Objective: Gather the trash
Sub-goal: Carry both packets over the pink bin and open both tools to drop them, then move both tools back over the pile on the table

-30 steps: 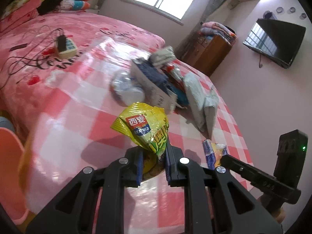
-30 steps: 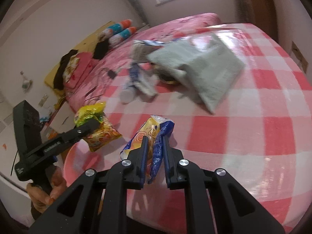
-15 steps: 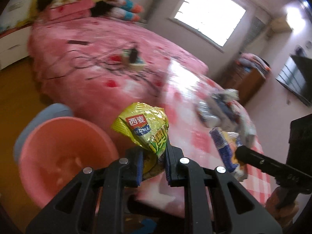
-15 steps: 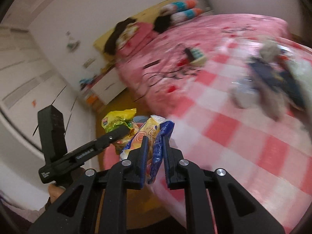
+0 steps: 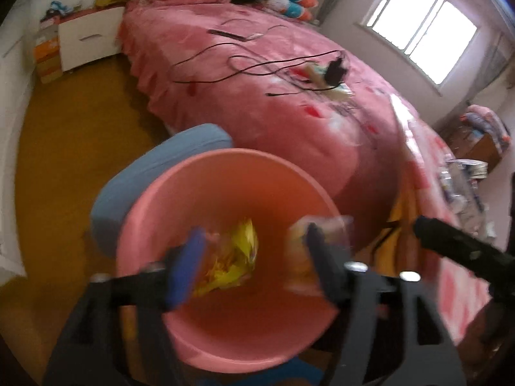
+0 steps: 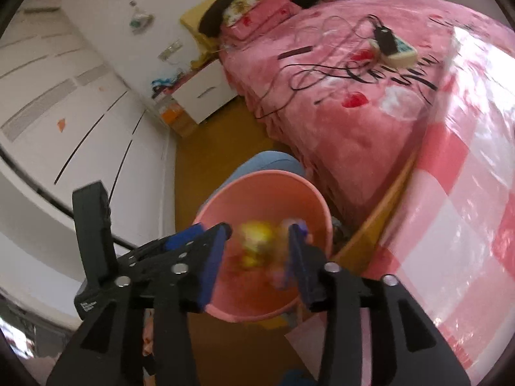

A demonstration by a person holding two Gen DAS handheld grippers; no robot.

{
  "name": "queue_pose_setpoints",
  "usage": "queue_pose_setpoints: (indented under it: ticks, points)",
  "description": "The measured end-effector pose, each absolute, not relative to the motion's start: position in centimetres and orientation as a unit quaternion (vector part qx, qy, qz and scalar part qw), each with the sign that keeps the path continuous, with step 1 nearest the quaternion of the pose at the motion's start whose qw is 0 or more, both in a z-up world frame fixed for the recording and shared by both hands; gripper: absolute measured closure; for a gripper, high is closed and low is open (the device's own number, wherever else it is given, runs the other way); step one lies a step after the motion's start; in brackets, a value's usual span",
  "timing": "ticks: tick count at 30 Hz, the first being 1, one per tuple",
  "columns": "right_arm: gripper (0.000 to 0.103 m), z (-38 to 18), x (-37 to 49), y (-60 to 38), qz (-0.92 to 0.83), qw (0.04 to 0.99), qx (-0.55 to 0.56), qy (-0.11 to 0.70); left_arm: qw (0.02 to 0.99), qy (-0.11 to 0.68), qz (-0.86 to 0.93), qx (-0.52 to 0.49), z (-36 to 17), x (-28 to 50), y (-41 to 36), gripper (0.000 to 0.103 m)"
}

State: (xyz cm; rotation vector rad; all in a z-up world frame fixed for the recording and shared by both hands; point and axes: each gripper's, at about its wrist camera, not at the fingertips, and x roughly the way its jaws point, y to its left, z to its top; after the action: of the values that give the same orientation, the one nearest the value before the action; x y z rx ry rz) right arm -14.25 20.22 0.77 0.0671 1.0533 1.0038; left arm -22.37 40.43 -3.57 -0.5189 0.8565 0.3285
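with both pairs of fingers spread wide over the pink basin [image 5: 225,173], the dropping step is judged to be in hand. nothing is held by the left gripper [image 5: 254,257]; a yellow snack bag [image 5: 235,257] is seen blurred between its fingers, inside the basin. the right gripper [image 6: 257,251] is likewise spread, and a second wrapper [image 6: 283,276], blurred, is seen by its right finger, apparently falling. whether either wrapper has settled cannot be told. the basin is seen to rest on a blue stool [image 5: 145,173] beside the bed [image 5: 289,103]. more rubbish on the checked surface [image 6: 450,212] is judged to call for a return there next.
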Motion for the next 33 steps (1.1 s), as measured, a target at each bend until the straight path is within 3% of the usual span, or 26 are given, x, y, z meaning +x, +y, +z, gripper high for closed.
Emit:
queue_pose_setpoints:
  ticks: [2, 13, 23, 33]
  points:
    - [0.042, 0.9, -14.0, 19.0, 0.449, 0.753, 0.042, 0.479, 0.865, 0.407, 0.165, -0.243, -3.7, -22.7, 40.8, 0.028]
    - [0.023, 4.6, -13.6, 10.7, 0.373, 0.838, 0.073, 0.392, 0.913, 0.338, 0.150, -0.171, 0.2, -23.4, 38.4, 0.017]
    - [0.015, 4.3, -13.8, 3.6, 0.307, 0.885, 0.075, 0.343, 0.914, 0.366, 0.116, -0.128, 2.8, -20.3, 32.5, 0.017]
    - [0.014, 4.2, -12.6, -2.6, 0.269, 0.899, 0.122, 0.323, 0.922, 0.370, 0.052, -0.107, 5.7, -16.0, 26.0, 0.017]
